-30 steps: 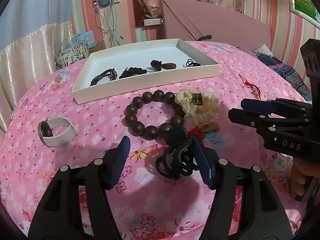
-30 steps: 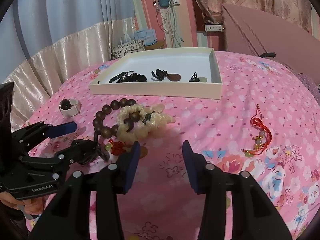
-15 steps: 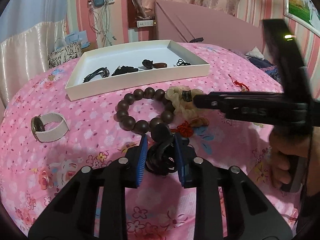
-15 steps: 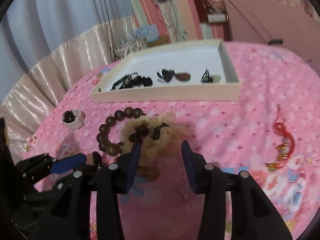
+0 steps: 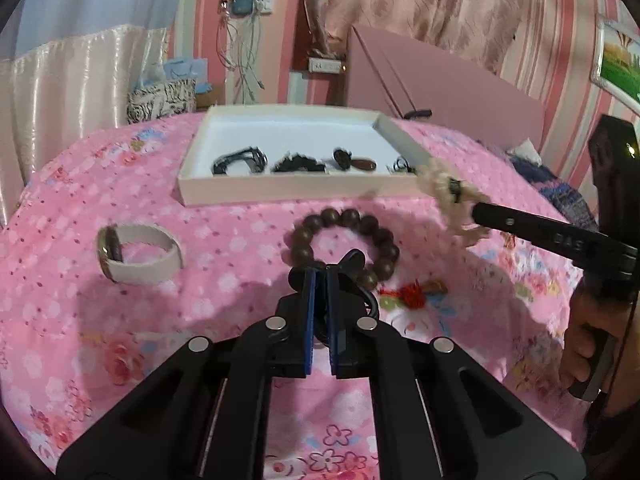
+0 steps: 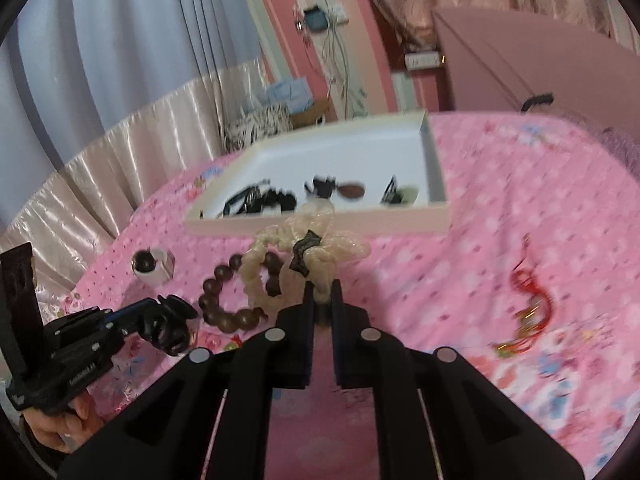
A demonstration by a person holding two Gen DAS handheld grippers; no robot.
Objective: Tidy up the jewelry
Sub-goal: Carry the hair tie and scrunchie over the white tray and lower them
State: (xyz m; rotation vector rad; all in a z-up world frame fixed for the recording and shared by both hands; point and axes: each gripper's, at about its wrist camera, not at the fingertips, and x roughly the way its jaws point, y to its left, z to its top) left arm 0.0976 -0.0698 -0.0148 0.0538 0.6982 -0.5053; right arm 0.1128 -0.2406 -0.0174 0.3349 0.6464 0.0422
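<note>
My left gripper (image 5: 320, 276) is shut on a black hair claw clip (image 5: 352, 260), also seen from the right wrist view (image 6: 168, 324), lifted just above the bed. My right gripper (image 6: 322, 288) is shut on a cream scrunchie (image 6: 320, 240) with a black tag and holds it above the bed, near the tray's front right corner in the left wrist view (image 5: 444, 188). A brown bead bracelet (image 5: 344, 240) lies on the pink bedspread. The white tray (image 5: 280, 196) beyond it holds several dark jewelry pieces (image 5: 296, 164).
A white watch band (image 5: 140, 256) lies at the left. A red knot charm (image 5: 412, 292) lies right of the bracelet. A red tassel cord (image 6: 528, 300) lies on the bed's right side. A pink headboard (image 5: 440, 80) stands behind the tray.
My left gripper closed fully on the hair claw and lifted it. My right gripper closed on the scrunchie and raised it off the bracelet toward the tray.
</note>
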